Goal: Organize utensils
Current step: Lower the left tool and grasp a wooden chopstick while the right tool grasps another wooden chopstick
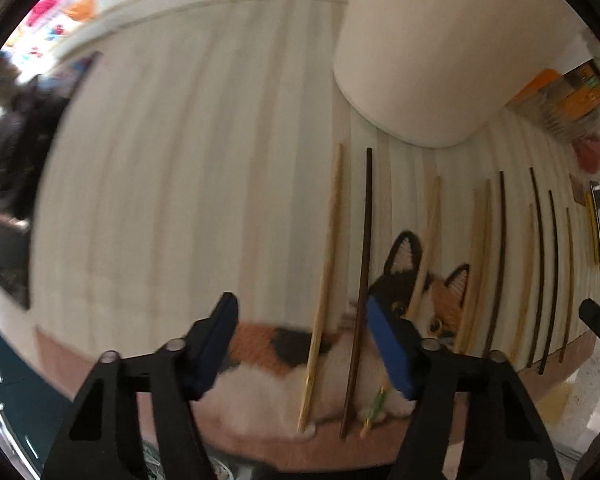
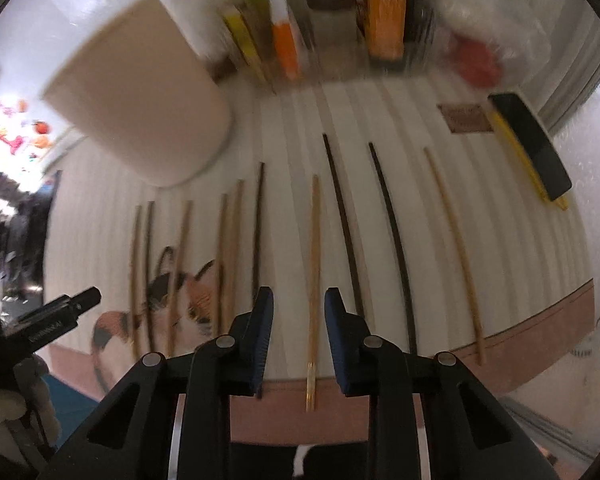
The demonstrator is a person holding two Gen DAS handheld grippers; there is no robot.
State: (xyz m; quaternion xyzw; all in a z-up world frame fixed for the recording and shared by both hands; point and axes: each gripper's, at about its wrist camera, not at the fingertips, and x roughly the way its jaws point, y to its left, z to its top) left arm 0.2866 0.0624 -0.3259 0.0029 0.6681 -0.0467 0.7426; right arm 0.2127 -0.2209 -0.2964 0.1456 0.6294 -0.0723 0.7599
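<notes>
The left tongs [image 1: 302,344] hang over a striped mat [image 1: 204,160] printed with a calico cat [image 1: 432,300]. Their blue pads stand spread, and a pale chopstick [image 1: 326,292] and a dark chopstick [image 1: 362,292] lie on the mat in the gap between them, neither one pressed by a pad. Up and to the right of these tongs stands a cream cylindrical holder [image 1: 432,48]. Further right, more chopsticks lie in a row, pale and dark mixed, each apart from its neighbour. At the far right edge a black piece of the other tool pokes in.

The right wrist view shows what the left one cannot: the whole row from the other end, plus the clutter behind the mat, blurred orange and yellow packets [image 2: 384,12] and a black-and-yellow block [image 2: 536,152] up to the right. Here the right tongs [image 2: 299,340] stand narrowly apart around a golden chopstick [image 2: 313,280], which lies on the mat between the pads without touching either. To their left lie several pale and dark sticks over the cat print; to their right two dark chopsticks [image 2: 396,240] and one pale one [image 2: 456,248]. The holder [image 2: 140,100] sits up and left. The mat's pink border [image 2: 540,320] runs beneath the stick ends.
</notes>
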